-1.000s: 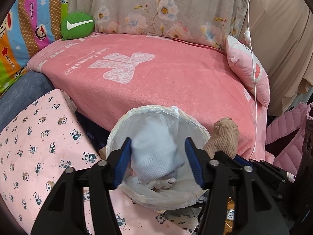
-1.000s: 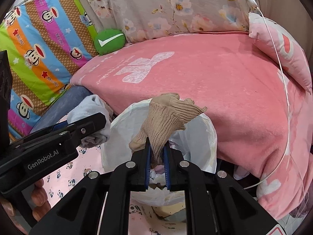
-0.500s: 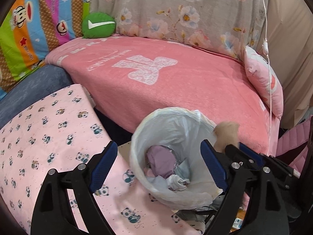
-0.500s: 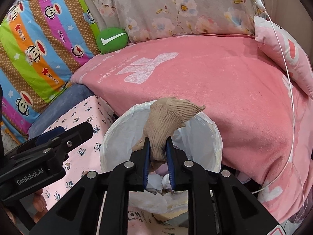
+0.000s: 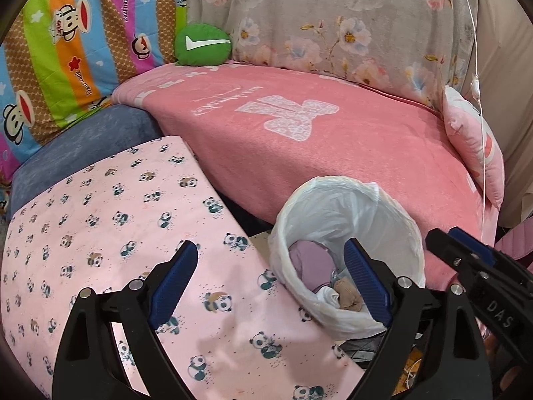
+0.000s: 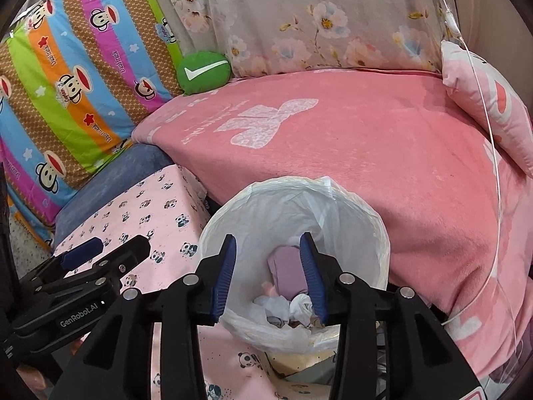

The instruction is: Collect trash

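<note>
My left gripper (image 5: 266, 273): spread, empty, over panda cloth (image 5: 110, 220). My right gripper (image 6: 268, 266): parted, empty, above the lined bin (image 6: 373, 233). Tan sock (image 5: 348, 295): inside bin among trash. Beyond: pink blanket (image 6: 349, 153), green cushion (image 6: 203, 71).

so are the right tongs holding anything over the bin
No, the right tongs are open and empty above the lined trash bin, and the beige sock lies inside it.
</note>
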`<action>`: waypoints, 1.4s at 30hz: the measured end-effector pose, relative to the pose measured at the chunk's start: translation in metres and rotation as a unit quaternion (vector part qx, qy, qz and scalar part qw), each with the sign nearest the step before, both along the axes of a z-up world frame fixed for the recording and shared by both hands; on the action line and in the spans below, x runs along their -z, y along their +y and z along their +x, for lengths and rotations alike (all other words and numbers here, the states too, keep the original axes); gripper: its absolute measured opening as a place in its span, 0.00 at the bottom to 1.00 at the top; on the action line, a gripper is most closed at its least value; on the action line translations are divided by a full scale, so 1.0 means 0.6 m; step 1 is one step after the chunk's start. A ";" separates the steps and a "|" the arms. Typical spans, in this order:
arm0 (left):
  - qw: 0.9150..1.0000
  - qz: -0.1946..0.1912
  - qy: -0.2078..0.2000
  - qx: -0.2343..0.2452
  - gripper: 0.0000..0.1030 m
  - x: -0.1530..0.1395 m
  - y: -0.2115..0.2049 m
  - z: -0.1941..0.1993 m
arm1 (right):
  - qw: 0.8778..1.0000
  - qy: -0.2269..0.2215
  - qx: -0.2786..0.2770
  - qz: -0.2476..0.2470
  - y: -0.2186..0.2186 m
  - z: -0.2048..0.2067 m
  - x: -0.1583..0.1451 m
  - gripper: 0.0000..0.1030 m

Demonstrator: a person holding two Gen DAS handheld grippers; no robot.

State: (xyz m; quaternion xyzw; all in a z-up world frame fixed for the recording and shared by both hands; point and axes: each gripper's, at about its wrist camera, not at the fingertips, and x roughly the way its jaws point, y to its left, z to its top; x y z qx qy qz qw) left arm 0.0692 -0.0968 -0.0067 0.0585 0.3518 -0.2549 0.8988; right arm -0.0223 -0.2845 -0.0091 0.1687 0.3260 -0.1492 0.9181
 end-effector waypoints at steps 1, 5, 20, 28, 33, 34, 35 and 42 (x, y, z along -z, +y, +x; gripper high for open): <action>1.000 0.001 -0.001 -0.002 0.83 -0.001 0.004 -0.002 | 1.000 0.000 0.000 -0.001 0.004 -0.001 -0.001 0.43; 1.000 0.008 -0.015 -0.015 0.89 -0.004 0.017 -0.010 | 1.000 -0.006 0.005 -0.016 0.021 -0.008 -0.007 0.50; 0.999 0.025 -0.025 -0.034 0.93 -0.005 0.036 -0.022 | 0.999 0.006 0.016 -0.050 0.040 -0.031 -0.012 0.80; 0.998 0.030 -0.031 -0.036 0.93 -0.009 0.037 -0.029 | 0.998 0.009 0.012 -0.055 0.046 -0.039 -0.008 0.83; 0.998 0.032 -0.031 -0.040 0.93 -0.009 0.039 -0.029 | 0.997 0.015 0.018 -0.069 0.052 -0.041 -0.007 0.95; 0.998 0.032 -0.030 -0.041 0.93 -0.009 0.039 -0.029 | 0.997 0.016 0.018 -0.069 0.054 -0.040 -0.007 0.96; 0.998 0.032 -0.030 -0.042 0.93 -0.008 0.039 -0.029 | 0.997 0.018 0.018 -0.069 0.054 -0.041 -0.006 0.96; 0.998 0.039 -0.030 -0.048 0.93 -0.004 0.038 -0.031 | 0.997 0.024 0.022 -0.073 0.049 -0.043 -0.003 0.96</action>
